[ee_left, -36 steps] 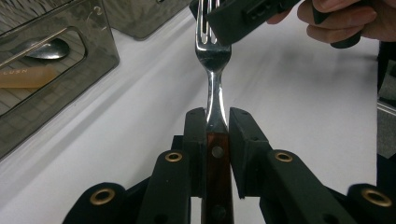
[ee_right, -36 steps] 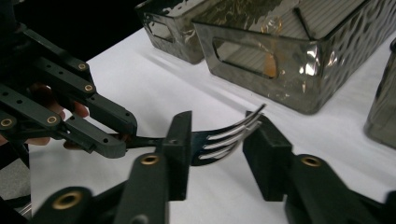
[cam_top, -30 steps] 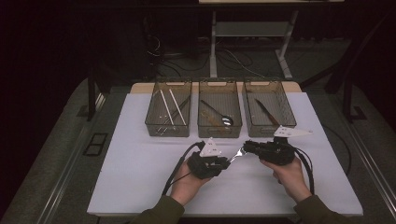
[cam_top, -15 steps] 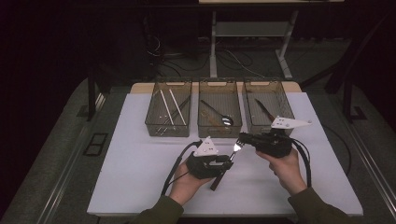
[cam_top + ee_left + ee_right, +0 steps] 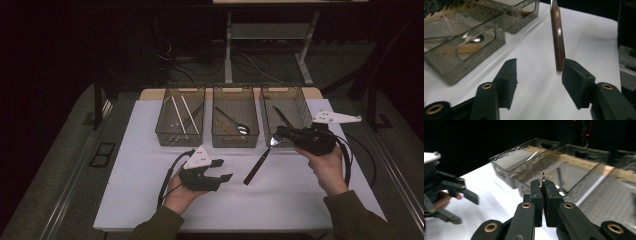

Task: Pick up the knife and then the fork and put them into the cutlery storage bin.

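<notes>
A fork with a dark brown handle (image 5: 259, 164) hangs slanted over the white table top, head end up. My right gripper (image 5: 279, 134) is shut on its metal end; a thin metal tip (image 5: 543, 175) sticks up between the pressed pads (image 5: 541, 185). My left gripper (image 5: 225, 169) lies low to the left of the handle, and its jaws have just been opening. Nothing is between its pads (image 5: 539, 72). The riveted handle (image 5: 557, 42) stands just beyond the right pad, apart from it.
Three clear bins stand in a row at the back of the white mat (image 5: 150, 200). The left bin (image 5: 165, 135) holds pale sticks, the middle bin (image 5: 235, 145) a spoon (image 5: 242, 128), and the right bin (image 5: 280, 89) a dark utensil.
My left gripper let go of the fork handle, opened and drew back to the left. My right gripper rose with the fork, toward the right bin.
</notes>
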A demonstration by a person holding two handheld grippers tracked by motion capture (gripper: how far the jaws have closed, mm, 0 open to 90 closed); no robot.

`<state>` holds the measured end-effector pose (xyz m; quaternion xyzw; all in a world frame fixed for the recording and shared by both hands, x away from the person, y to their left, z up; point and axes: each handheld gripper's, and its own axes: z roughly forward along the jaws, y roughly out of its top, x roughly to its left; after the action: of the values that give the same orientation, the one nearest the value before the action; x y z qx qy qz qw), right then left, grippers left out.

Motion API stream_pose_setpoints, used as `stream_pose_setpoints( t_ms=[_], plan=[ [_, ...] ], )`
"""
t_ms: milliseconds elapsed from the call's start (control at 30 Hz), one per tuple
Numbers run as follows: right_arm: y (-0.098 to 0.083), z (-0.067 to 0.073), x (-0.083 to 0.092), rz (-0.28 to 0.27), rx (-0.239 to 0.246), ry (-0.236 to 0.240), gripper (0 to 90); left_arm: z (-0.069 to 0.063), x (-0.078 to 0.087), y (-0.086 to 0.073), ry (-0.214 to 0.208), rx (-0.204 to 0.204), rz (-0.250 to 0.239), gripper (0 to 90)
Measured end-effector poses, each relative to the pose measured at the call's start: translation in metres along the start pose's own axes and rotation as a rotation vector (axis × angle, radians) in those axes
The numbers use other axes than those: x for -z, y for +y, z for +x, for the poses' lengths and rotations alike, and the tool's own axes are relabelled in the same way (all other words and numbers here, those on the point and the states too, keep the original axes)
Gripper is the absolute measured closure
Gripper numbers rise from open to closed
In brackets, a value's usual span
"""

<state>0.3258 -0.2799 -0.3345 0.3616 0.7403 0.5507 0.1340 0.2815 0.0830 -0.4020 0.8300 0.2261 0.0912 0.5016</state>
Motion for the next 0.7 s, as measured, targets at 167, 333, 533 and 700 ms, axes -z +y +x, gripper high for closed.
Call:
stream_pose_setpoints(
  t_ms=[167,333,533,700],
  plan=[
    [0.015,-0.014,0.015,-0.001,0.014,-0.063,87.0,0.010,0.016,-0.011,0.034,0.016,0.000,37.2],
    [0.031,-0.029,0.028,-0.011,0.021,-0.124,87.0,0.019,0.033,-0.023,0.070,0.033,-0.003,34.1],
    [0.051,-0.047,0.041,-0.013,0.033,-0.205,87.0,0.030,0.047,-0.041,0.092,0.069,0.019,25.0],
    [0.068,-0.063,0.045,-0.010,0.041,-0.267,87.0,0.033,0.052,-0.052,0.102,0.069,0.025,16.6]
  ],
)
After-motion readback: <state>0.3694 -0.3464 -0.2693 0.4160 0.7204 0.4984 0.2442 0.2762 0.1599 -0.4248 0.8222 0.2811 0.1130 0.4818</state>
